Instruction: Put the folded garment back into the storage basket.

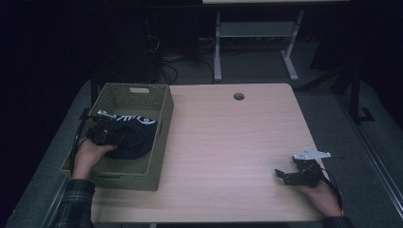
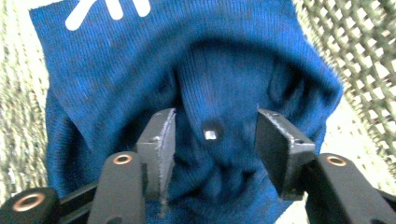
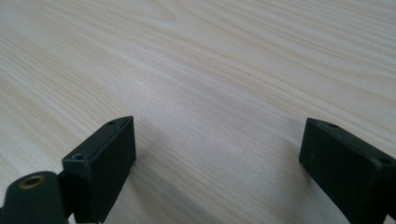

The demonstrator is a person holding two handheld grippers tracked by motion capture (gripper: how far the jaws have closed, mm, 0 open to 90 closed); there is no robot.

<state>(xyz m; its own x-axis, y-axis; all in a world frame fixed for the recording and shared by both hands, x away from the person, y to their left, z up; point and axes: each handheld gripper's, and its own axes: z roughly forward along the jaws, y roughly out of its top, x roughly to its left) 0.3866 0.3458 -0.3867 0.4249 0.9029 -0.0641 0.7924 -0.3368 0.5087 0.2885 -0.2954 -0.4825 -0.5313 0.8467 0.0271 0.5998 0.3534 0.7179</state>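
The dark blue knitted garment [image 2: 219, 84] lies in the woven olive basket [image 1: 164, 118] at the frame's left, our left tool [image 2: 210, 135] half-open over it, unclamped; next we withdraw, while the right tool [image 3: 217, 154] rests wide on the tabletop [image 1: 228, 142].

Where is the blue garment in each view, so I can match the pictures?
High view: the blue garment lies in the woven basket, at left.
Left gripper view: it spreads across the centre, behind the parted jaws.
Right gripper view: not there; bare wooden table.
Shared landmark: the basket's weave.
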